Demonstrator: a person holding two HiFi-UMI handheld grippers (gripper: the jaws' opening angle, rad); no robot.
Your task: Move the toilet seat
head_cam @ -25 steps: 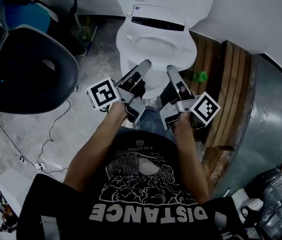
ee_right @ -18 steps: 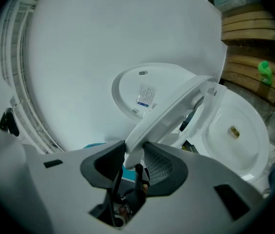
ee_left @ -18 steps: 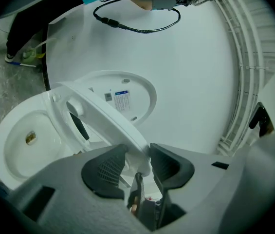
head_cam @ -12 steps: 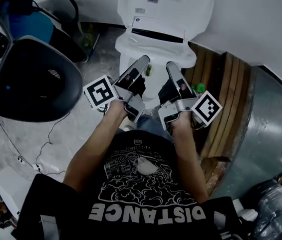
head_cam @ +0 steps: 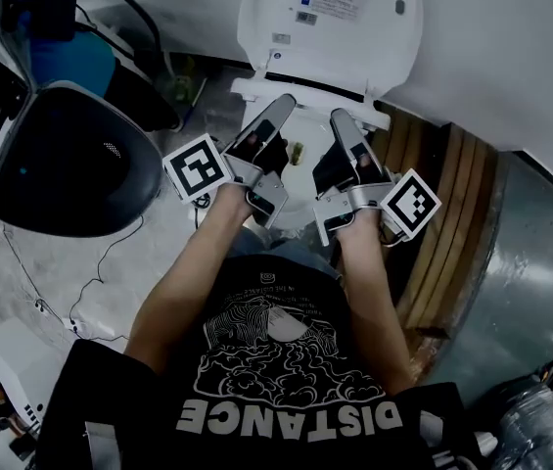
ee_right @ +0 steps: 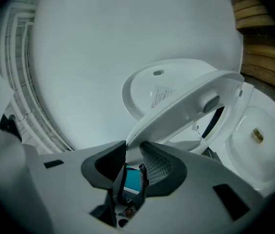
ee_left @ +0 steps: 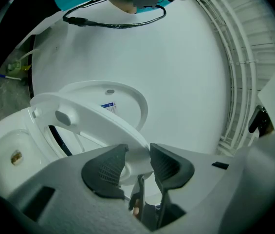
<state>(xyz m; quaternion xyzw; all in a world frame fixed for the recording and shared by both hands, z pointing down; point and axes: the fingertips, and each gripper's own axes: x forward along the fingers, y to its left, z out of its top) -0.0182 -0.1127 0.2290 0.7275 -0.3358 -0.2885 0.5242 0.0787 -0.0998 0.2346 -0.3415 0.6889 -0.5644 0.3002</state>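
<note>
The white oval plastic toilet seat (ee_left: 91, 123) is held lifted and tilted, partway between the white ceramic toilet bowl (ee_left: 3, 140) and the raised white plastic lid (head_cam: 330, 27), which is leaned back towards the pale wall (ee_left: 176, 72); the seat's front rim is gripped between the dark ribbed pads (ee_left: 103, 169) of the left hand-held gripper (ee_left: 133, 162), its jaws set fairly wide on it; the same rim is caught further along by the right hand-held gripper (ee_right: 132, 162), whose jaws are closing on it with a narrower gap; brown wooden slats (head_cam: 452, 184) are seen on the floor right of the toilet.
</note>
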